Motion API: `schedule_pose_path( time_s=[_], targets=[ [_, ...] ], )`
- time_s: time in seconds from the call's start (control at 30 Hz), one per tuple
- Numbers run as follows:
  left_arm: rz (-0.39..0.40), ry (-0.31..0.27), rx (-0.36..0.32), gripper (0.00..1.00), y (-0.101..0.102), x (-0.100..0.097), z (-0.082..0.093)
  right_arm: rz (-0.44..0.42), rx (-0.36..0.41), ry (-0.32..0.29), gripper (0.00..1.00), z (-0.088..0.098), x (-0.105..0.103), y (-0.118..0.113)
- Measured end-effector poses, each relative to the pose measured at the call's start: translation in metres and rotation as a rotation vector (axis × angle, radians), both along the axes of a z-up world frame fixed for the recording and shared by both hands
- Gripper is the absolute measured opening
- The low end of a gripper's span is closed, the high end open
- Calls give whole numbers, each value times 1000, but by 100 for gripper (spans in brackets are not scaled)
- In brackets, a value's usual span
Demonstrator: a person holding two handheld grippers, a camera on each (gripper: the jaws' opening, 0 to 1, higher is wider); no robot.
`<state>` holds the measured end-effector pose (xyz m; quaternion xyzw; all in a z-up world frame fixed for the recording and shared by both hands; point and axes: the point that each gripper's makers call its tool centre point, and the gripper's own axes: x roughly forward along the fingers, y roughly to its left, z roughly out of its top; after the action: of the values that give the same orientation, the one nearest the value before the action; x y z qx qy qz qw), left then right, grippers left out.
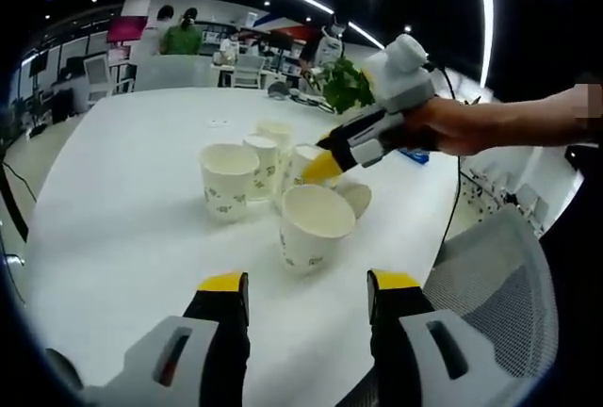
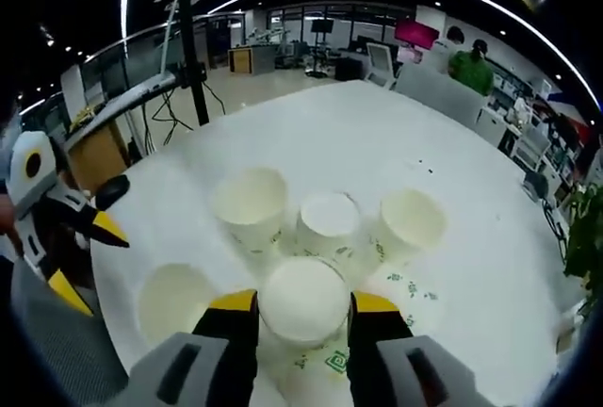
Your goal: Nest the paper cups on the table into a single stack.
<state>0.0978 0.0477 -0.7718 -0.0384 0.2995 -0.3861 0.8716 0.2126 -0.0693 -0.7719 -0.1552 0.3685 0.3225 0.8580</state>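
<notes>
Cups stand loose on the white table [image 1: 122, 200], so by the look of it the stacking has barely begun. In the left gripper view, one cup [image 1: 228, 181] stands on the left, a nearer cup [image 1: 314, 227] sits just right of it, and more cups [image 1: 273, 148] cluster behind, close together; whether any are already nested I cannot tell. The left claw [image 1: 306, 299] hangs released and empty, near the closest cup but apart from it. From the right, the right claw [image 1: 325, 167] reaches into the cluster, its yellow tip at a cup's rim. In the right gripper view, the right claw [image 2: 292, 317] has one jaw on either side of a cup [image 2: 303, 301]; whether the jaws already press it I cannot tell. Beyond stand three upright cups in a row [image 2: 328, 219] and one more [image 2: 174, 303] near left. I judge that nearly all the nesting is left.
</notes>
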Motion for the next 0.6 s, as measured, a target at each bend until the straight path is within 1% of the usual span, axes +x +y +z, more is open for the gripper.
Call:
schedule_pose_path(
  time_s=[0.27,0.4,0.57,0.6],
  targets=[
    [16,2,-27,49,0,9,3,7,33,-45,35,23,-2,0],
    [26,1,-46,48,-4,12,6,18,46,-64,35,33,-2,-1],
    [27,-2,-60,48,-8,16,10,42,62,-85,35,50,-6,4],
    [27,-3,-67,48,-9,17,12,51,71,-87,35,58,-12,7]
  ],
)
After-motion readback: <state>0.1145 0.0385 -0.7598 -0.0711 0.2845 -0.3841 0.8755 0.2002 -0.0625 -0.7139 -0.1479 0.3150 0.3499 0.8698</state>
